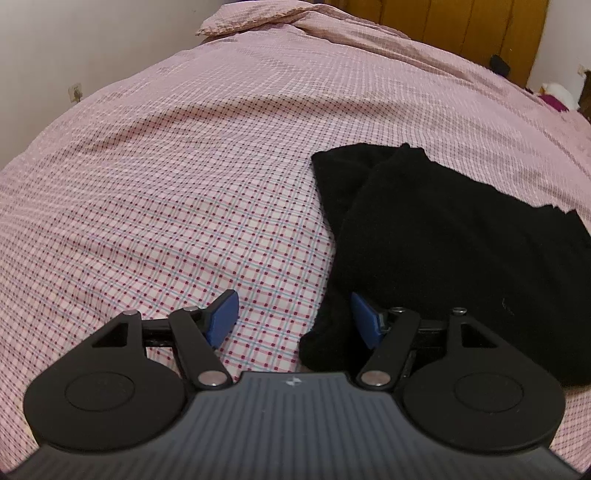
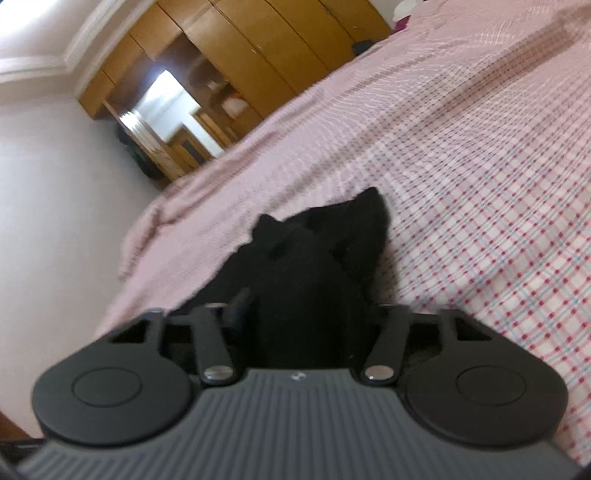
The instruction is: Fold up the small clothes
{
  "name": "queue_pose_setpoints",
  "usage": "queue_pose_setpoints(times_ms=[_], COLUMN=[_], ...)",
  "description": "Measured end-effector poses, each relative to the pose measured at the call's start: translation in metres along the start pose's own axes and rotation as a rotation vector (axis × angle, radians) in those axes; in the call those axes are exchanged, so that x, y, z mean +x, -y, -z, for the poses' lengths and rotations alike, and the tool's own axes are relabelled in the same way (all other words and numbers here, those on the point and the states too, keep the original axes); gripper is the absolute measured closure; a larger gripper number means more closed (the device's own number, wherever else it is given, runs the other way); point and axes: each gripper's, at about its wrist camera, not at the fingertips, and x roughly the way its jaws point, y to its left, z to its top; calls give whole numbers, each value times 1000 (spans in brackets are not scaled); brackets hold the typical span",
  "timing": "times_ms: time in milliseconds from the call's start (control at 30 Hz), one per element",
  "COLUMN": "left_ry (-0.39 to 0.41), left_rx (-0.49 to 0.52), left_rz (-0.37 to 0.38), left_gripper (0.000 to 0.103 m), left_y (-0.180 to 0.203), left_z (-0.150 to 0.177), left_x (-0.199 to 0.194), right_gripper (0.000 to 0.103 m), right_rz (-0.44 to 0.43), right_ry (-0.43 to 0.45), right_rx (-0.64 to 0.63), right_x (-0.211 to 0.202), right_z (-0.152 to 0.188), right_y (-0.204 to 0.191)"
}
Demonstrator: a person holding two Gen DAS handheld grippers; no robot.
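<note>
A black garment [image 1: 443, 236] lies on the pink checked bedspread [image 1: 184, 184], right of centre in the left wrist view, partly folded over itself. My left gripper [image 1: 293, 317] is open just above the bed at the garment's near left corner; its right blue pad [image 1: 364, 317] is over the black cloth, its left pad [image 1: 223, 314] over bare bedspread. In the right wrist view the same black garment [image 2: 306, 280] bunches up between the fingers of my right gripper [image 2: 306, 314]. The jaws stand wide apart with cloth filling the gap; the pads are mostly hidden.
A pillow [image 1: 258, 18] lies at the head of the bed. A wooden wardrobe [image 2: 240, 55] stands beyond the bed. The bed's edge [image 2: 147, 229] drops to a pale floor on the left in the right wrist view. Small items [image 1: 554, 96] sit at the far right.
</note>
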Motion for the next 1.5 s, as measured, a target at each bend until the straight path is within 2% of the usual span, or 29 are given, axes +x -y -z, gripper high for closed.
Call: queue_pose_setpoints(times_ms=[67,167,267,400,533,733,867,1033,1300,1500], left_ry=[1,0,-4,19,29,17,32,49,90,74], left_rx=[0,-6,-19,53,87,58,58,29,-54,-91], left_rz=[-5,0,23,49,54,76,60,53,54,56], left_gripper=[31,31,31,31,31,31,31,31,31,31], left_y=[1,1,-3,-3,-7,-28,-41,-62,-90,-106], left_z=[0,-2,-3,-2,-2,-2,0,0,4,12], left_x=[-2,-6,-11,-22,-30,-38,-45,-51,-60,-51], right_gripper=[78,81,82,82,82,83,83,83,84,85], right_rz=[13,29,49,36,28,-19,-37,-65,-93,-91], right_ry=[-8,-17,-14,-35,-40,-46,-61,-63,-174,-215], right_rx=[34,38,14,35,-39,-145,-217,-325,-477,-558], right_x=[1,0,-3,-6,-11,-17,-11,-4,31,51], right_z=[-4,-10,-14,-26,-34,-34,-31,-16,32,73], right_y=[3,-1,-16,-35,-72,-133,-172,-219,-292,-312])
